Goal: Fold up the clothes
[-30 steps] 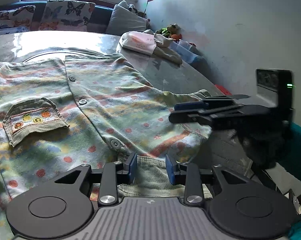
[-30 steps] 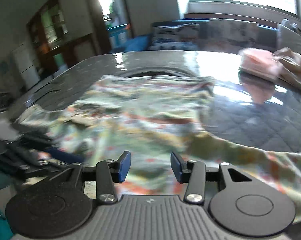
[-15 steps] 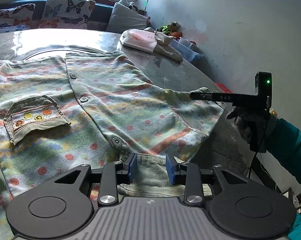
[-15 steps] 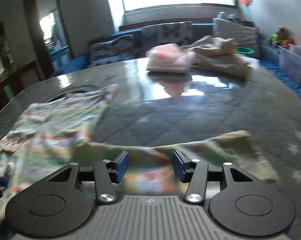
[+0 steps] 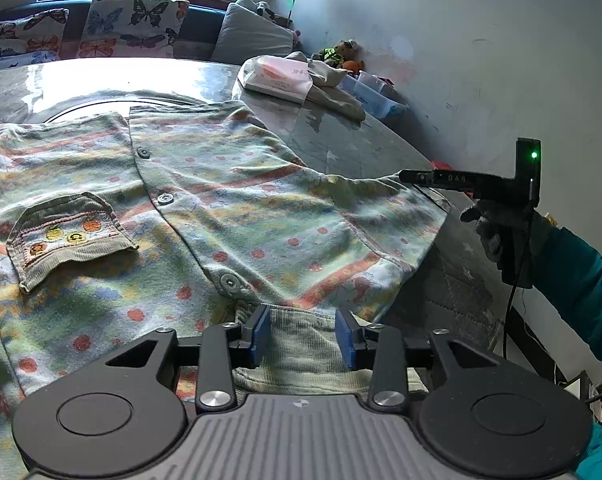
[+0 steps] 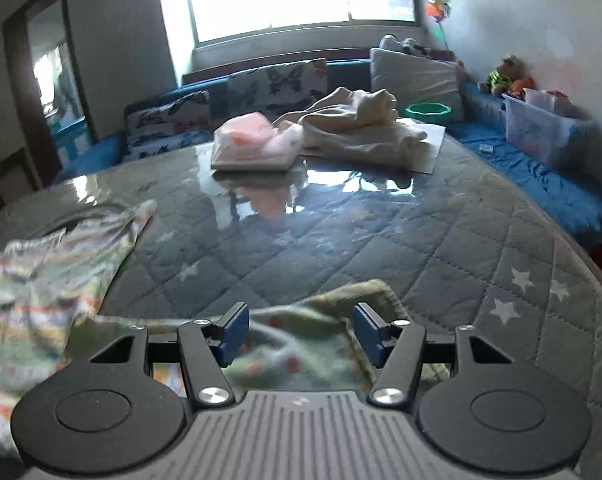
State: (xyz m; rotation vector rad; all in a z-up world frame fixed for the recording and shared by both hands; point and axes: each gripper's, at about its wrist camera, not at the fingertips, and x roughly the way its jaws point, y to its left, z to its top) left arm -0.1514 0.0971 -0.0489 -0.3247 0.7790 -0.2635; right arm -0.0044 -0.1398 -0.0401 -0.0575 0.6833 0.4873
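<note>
A small striped, dotted button-up shirt (image 5: 229, 200) with a corduroy pocket (image 5: 65, 236) lies flat on the grey quilted table (image 6: 381, 240). My left gripper (image 5: 303, 334) is open, its blue pads on either side of the ribbed collar (image 5: 301, 344) at the near edge. My right gripper (image 6: 301, 330) is open over the sleeve end (image 6: 321, 320); it also shows in the left wrist view (image 5: 405, 177), edge-on at the sleeve cuff, held by a gloved hand.
A pink packet (image 6: 253, 142) and a beige crumpled garment (image 6: 361, 128) lie at the table's far side. A sofa with butterfly cushions (image 5: 129, 26) runs behind. A clear plastic bin (image 6: 541, 132) stands at the right wall.
My right gripper has swung from over the shirt body out to the sleeve end on the right. My left gripper has stayed at the collar.
</note>
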